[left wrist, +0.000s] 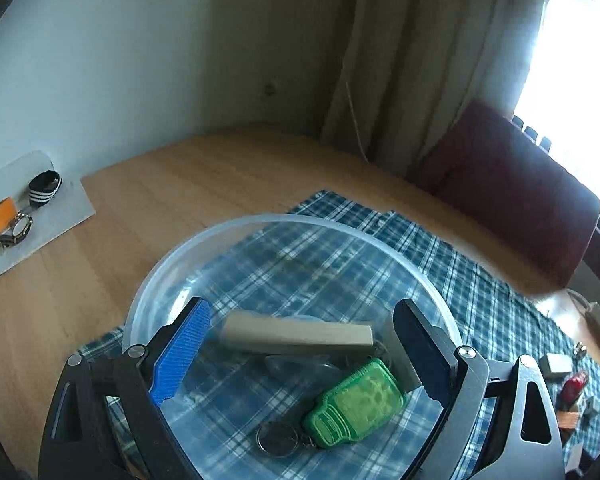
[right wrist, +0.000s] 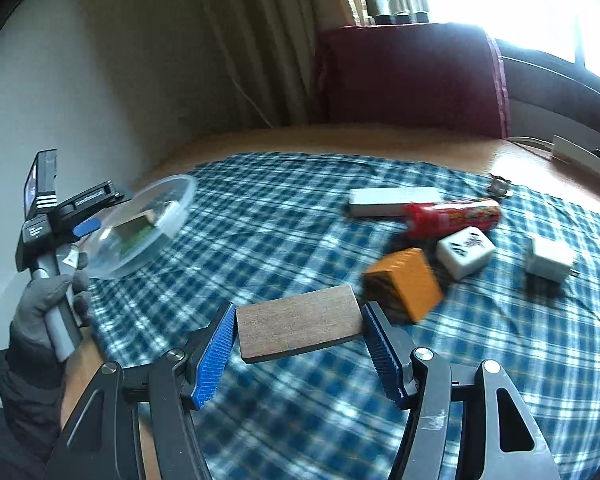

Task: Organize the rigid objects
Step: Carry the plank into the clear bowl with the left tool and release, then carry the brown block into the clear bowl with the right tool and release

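My right gripper (right wrist: 300, 307) is shut on a flat brown wooden block (right wrist: 298, 326), with a blue pad against each short end, held just above the checked cloth (right wrist: 300, 208). My left gripper (left wrist: 300, 304) stands open over a clear plastic bowl (left wrist: 260, 222). In the bowl lie a grey bar (left wrist: 300, 334), a green bottle-shaped keychain (left wrist: 356, 404) and its key ring (left wrist: 278, 440). The right wrist view shows the bowl (right wrist: 172, 216) at the cloth's left edge, with the left gripper (right wrist: 86, 227) beside it in a gloved hand (right wrist: 48, 308).
Loose on the cloth to the right are an orange block (right wrist: 406, 288), a white cube (right wrist: 466, 252), a red tube (right wrist: 452, 216), a white bar (right wrist: 392, 200) and a white plug (right wrist: 550, 260). A white board (left wrist: 60, 216) with small items lies far left. A maroon chair back (right wrist: 412, 76) stands behind the table.
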{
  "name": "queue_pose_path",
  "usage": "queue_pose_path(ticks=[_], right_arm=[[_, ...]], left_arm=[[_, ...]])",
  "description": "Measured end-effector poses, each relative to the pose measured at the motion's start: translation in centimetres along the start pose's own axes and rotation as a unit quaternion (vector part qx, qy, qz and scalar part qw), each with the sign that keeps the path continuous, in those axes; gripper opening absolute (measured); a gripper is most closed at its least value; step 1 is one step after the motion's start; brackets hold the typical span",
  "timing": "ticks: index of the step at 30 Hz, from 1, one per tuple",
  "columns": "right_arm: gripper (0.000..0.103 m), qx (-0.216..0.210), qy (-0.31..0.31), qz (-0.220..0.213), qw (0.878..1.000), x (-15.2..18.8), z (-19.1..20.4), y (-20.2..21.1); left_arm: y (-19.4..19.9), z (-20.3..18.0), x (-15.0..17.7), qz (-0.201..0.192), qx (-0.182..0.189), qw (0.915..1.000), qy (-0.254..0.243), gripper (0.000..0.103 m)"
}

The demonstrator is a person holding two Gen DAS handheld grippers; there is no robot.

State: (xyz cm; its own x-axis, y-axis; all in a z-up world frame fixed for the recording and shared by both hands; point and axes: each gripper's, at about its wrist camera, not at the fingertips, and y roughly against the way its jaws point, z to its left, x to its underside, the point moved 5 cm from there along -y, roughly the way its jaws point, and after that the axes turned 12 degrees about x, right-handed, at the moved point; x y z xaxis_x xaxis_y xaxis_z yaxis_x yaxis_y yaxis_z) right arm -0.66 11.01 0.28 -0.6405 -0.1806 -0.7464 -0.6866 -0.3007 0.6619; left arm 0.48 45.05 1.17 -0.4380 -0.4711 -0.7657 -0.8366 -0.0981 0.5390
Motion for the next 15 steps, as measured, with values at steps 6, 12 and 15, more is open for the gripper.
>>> queue_pose_path(ticks=[6,12,15], right_arm=[[0.067,-0.029,0.027,0.007,0.999,-0.8,3.8,-0.6],[0.067,-0.056,0.054,0.009,0.997,-2.5,7.6,-1.4],[0.067,-0.070,0.068,0.009,0.995,-3.5,9.9,-2.2]], left_arm=[[1.5,1.1,-0.5,-0.030,0.002,0.9994,0.018,0.094],[3.2,2.6,-1.0,-0.071,-0.030,0.9963,0.037,0.094],[3.6,2.9,-1.0,-0.084,-0.039,0.9948,0.043,0.094]])
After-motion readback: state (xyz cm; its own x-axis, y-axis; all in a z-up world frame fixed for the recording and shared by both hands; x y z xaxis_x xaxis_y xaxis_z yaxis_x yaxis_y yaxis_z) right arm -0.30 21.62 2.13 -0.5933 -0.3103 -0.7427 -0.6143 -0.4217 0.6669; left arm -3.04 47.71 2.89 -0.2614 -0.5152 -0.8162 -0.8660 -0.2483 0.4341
